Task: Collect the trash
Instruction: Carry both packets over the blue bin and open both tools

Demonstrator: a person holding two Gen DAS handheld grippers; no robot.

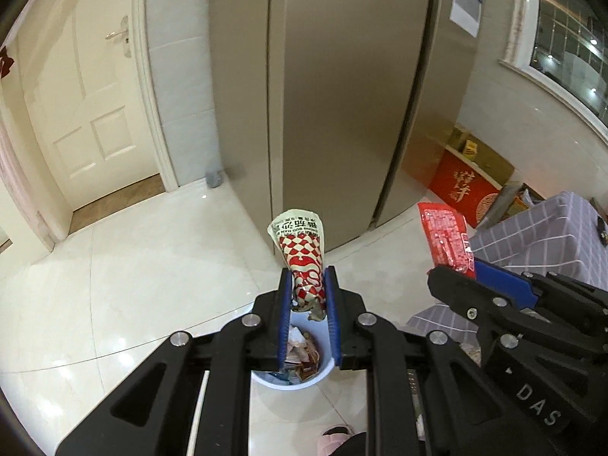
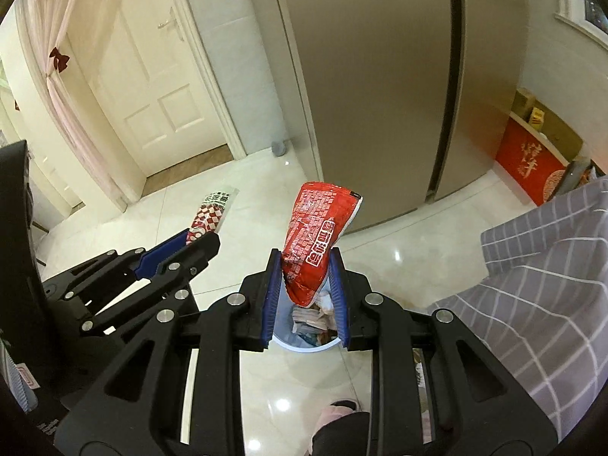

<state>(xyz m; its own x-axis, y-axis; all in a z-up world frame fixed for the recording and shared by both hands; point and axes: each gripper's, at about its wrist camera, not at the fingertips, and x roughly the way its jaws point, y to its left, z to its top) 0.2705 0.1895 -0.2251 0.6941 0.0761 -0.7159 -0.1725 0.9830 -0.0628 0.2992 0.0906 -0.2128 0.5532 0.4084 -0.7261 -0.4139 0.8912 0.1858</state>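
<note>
Where the left wrist camera looks down past its own black frame, much of the waste bin (image 1: 294, 378) is hidden: only a slice of its pale rim and interior shows between the blue pads, and the crumpled paper and wrappers inside it are too jumbled to name one by one. The left gripper (image 1: 307, 285) has its fingers pinched on a red-and-white checkered wrapper (image 1: 302, 250), which stands up from the pads directly above the bin's opening. At the right edge the right gripper (image 1: 469, 271) enters, its fingers closed on a red snack bag (image 1: 446, 239) whose lower end is covered by the pad. A pink slipper (image 1: 334, 435) is cut off at the bottom edge. A grey checked cloth (image 1: 539, 231) lies to the right, and a tall fridge (image 1: 342, 95) stands behind.

From the right wrist camera, the right gripper (image 2: 305, 266) clamps the red snack bag (image 2: 317, 239) above the waste bin (image 2: 304, 344), again seen only in part between the pads, with pinkish and white scraps piled inside. To the left, the left gripper (image 2: 199, 236) holds the checkered wrapper (image 2: 211, 212), its gripped end hidden behind the fingers. The grey checked cloth (image 2: 539, 266) fills the right side.
</note>
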